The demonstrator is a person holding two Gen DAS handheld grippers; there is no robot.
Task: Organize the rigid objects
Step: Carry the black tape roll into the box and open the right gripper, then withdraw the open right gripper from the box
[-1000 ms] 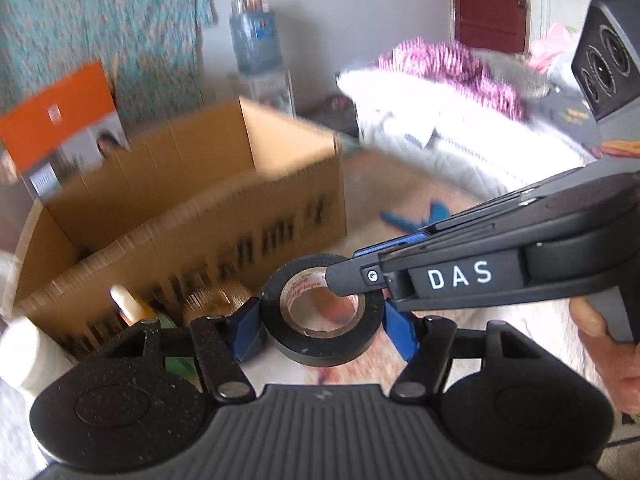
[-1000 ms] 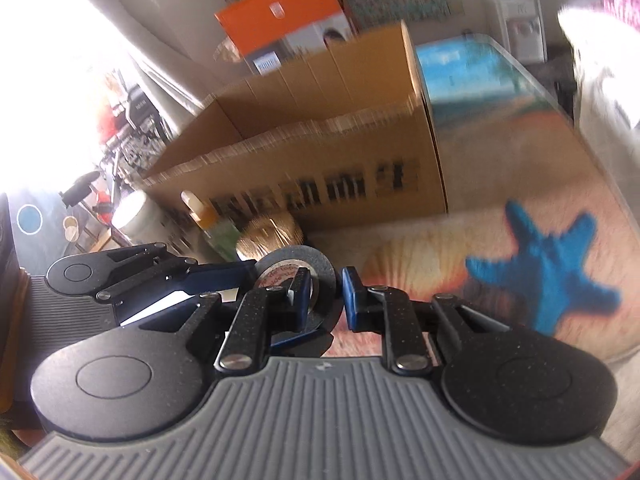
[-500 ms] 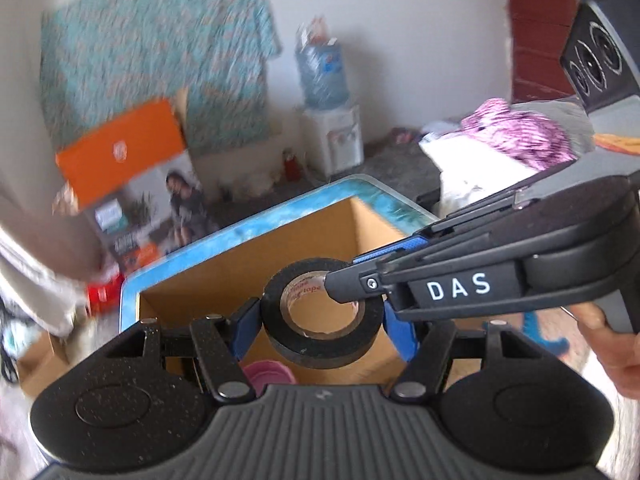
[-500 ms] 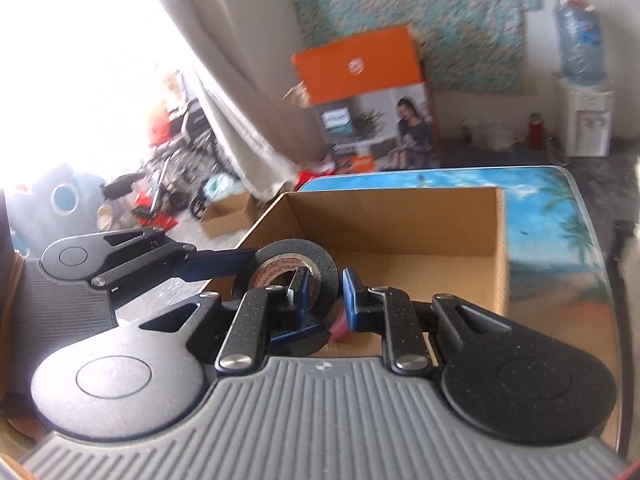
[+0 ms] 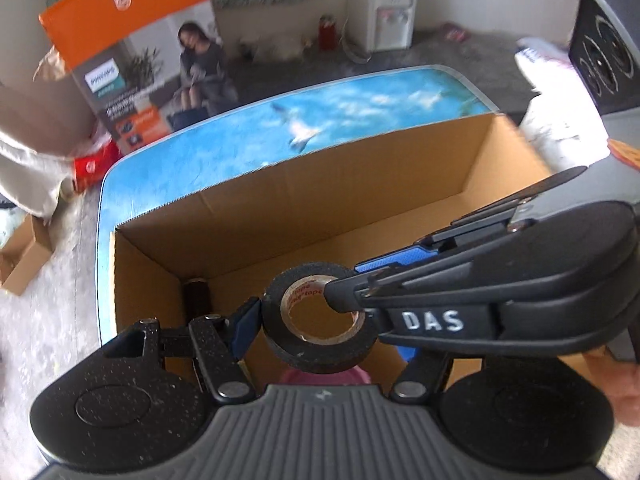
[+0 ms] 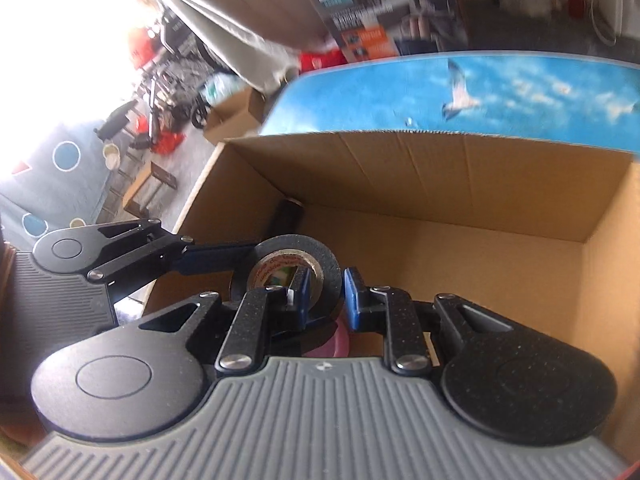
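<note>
We see a roll of black tape with a pale cardboard core printed in red, held in the air above the open cardboard box. It is tilted, its hole facing partly upward. The left tongs press on its outer rim from both sides, while the right tongs pinch its wall, one finger through the hole and one outside. The brown box stands on the desk, its top open. Inside, a dark cylinder stands in the left corner, and something pink lies directly beneath the roll, mostly hidden.
</note>
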